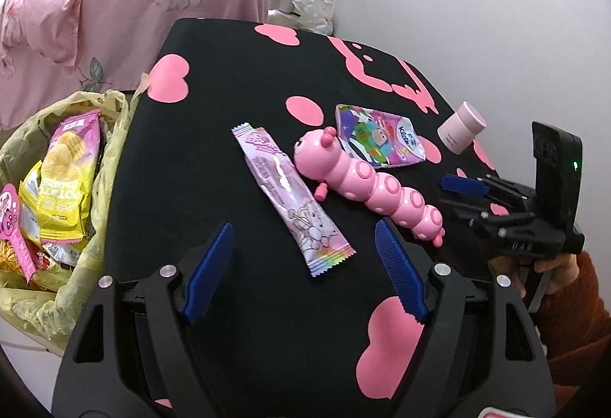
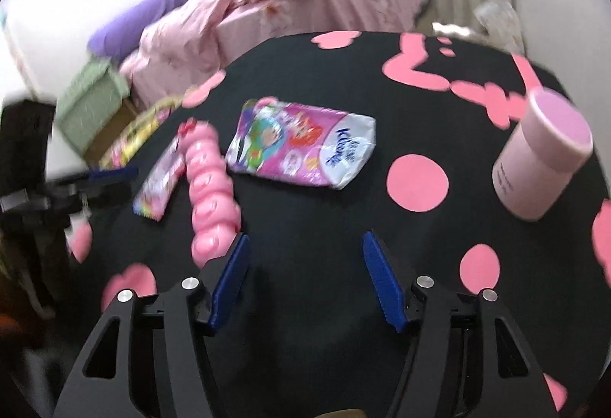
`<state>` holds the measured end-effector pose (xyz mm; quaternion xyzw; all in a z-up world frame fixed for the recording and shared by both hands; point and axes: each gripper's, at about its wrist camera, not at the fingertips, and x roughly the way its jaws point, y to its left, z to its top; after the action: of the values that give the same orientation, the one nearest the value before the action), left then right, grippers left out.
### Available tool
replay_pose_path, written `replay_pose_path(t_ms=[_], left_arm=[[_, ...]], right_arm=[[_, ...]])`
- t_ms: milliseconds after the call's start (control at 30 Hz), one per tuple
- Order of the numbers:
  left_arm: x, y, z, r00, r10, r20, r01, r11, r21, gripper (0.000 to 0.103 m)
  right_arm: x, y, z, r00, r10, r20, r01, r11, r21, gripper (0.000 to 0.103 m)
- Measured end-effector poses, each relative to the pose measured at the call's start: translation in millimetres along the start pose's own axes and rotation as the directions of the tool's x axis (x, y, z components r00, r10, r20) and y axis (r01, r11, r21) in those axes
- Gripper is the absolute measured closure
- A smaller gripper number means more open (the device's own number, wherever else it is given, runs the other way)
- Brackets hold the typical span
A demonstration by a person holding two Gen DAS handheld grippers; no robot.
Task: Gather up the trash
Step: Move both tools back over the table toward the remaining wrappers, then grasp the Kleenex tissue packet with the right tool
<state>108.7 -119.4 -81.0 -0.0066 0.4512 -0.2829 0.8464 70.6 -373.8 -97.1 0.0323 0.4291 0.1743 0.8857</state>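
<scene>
Your right wrist view is smeared throughout: the print on the tissue pack (image 2: 301,150) and the label on the pink jar (image 2: 542,158) cannot be read. There the caterpillar toy (image 2: 210,185) covers part of the long wrapper (image 2: 158,185). In your left view the yellow bag (image 1: 57,188) runs off the left edge, its lower wrappers buried, and your right sleeve (image 1: 573,322) is cut off.

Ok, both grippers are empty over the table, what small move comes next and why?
Probably ease the left gripper forward and down onto the long wrapper. Its jaws stand open with nothing in them, the wrapper lies flat just ahead between the fingers, and the trash bag is right beside it. The toy caterpillar looks like no trash.
</scene>
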Motion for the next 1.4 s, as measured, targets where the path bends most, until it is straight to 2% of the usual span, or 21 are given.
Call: replay_pose_path(t_ms=[67,167,233,267,333,400,533,633,667,733,833,933,1033,1200,1267,1400], left_arm=[[1,-2,0,1.000,-0.001,0.001,0.001,1.000,-0.002,0.030],[1,-2,0,1.000,-0.002,0.001,0.002,1.000,-0.007,0.030],[2,-1,-1,1.000,-0.001,-0.004,0.001,1.000,-0.008,0.030],[2,0,-1,1.000,0.000,-0.005,0.000,1.000,-0.009,0.030],[2,3,-1,1.000,-0.003,-0.003,0.003,1.000,-0.021,0.030],[1,8,0,1.000,-0.012,0.002,0.012,0.999,-0.045,0.030],[-1,12,-1,1.000,-0.016,0.001,0.016,0.998,-0.056,0.030],[-3,16,-2,1.000,-0.023,0.004,0.024,0.998,-0.060,0.030],[-4,18,-1,1.000,-0.030,0.008,0.031,0.997,-0.066,0.030],[-8,22,0,0.999,-0.049,0.020,0.050,0.995,-0.084,0.030],[-11,25,1,0.999,-0.038,0.036,0.042,0.995,-0.095,0.030],[-8,26,1,0.999,-0.037,0.032,0.040,0.993,-0.110,0.030],[-6,21,-1,0.999,-0.043,0.020,0.045,0.994,-0.096,0.030],[-2,15,0,0.999,-0.039,0.005,0.039,0.996,-0.080,0.030],[-2,13,0,1.000,-0.030,0.002,0.030,0.997,-0.071,0.030],[-1,13,-1,1.000,-0.016,-0.002,0.016,0.998,-0.068,0.030]], right_arm=[[3,9,-1,0.999,-0.042,-0.013,0.041,0.994,-0.105,0.043],[7,17,6,0.994,-0.100,-0.039,0.092,0.982,-0.164,0.044],[4,23,14,0.987,-0.162,0.012,0.161,0.964,-0.213,0.044],[-1,26,21,0.984,-0.166,0.065,0.177,0.952,-0.251,0.044],[-7,24,37,0.985,-0.114,0.125,0.145,0.952,-0.270,0.044],[-5,10,63,0.990,-0.042,0.136,0.071,0.972,-0.222,0.044],[25,-20,101,0.994,0.082,0.069,-0.075,0.992,-0.099,0.043],[47,-27,108,0.992,0.126,-0.002,-0.126,0.991,-0.056,0.043],[58,-30,104,0.991,0.127,-0.048,-0.129,0.991,-0.041,0.043],[61,-29,97,0.990,0.115,-0.077,-0.119,0.992,-0.043,0.043],[44,-19,74,0.990,0.125,-0.073,-0.130,0.989,-0.071,0.044],[25,-7,51,0.994,0.092,-0.062,-0.099,0.987,-0.124,0.044],[6,4,33,0.991,0.117,-0.070,-0.127,0.979,-0.160,0.044],[-10,9,28,1.000,0.011,0.006,-0.010,0.973,-0.230,0.044],[-4,11,29,0.999,-0.039,-0.001,0.037,0.957,-0.288,0.044],[11,17,29,0.998,0.017,-0.058,-0.036,0.935,-0.353,0.047]])
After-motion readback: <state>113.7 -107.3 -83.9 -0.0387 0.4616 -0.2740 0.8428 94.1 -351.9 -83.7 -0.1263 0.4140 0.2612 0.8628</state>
